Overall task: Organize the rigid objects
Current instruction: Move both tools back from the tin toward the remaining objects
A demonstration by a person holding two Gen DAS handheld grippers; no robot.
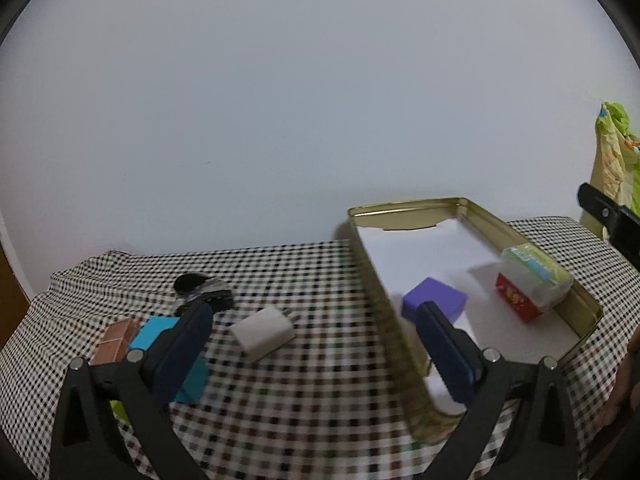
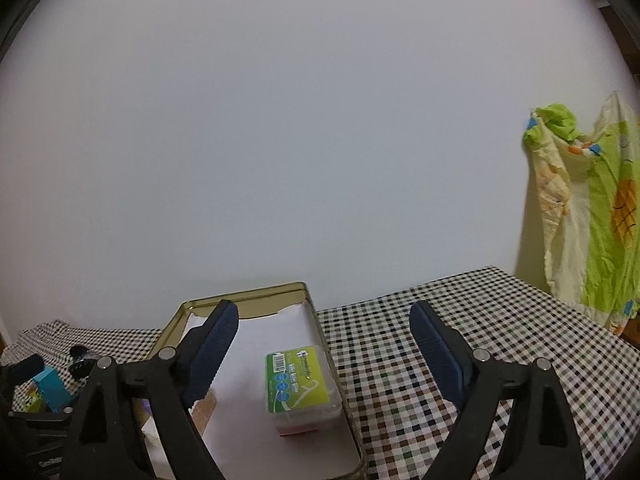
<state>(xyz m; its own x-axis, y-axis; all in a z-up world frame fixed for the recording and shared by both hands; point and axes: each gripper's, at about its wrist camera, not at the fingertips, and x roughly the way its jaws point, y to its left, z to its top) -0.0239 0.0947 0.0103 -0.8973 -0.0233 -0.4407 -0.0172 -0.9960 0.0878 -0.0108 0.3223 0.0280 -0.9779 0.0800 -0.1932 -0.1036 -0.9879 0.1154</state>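
Note:
A gold tin tray [image 1: 404,204] lined with white paper lies on the checked cloth. Inside it are a purple block [image 1: 436,294] and a red box [image 1: 516,300] with a green-labelled clear box [image 1: 536,268] on top. My left gripper [image 1: 314,312] is open wide and empty, one finger over the cloth, the other over the tray in front of the purple block. A white plug adapter [image 1: 264,332] lies on the cloth between the fingers, untouched. My right gripper [image 2: 324,312] is open and empty above the tray [image 2: 244,294], near the green-labelled box [image 2: 300,380].
Left of the tray lie a blue card [image 1: 154,332], a brown box [image 1: 114,340] and a black object [image 1: 200,288]. A green and yellow cloth [image 2: 588,216] hangs at the right. A pale wall stands just behind the table.

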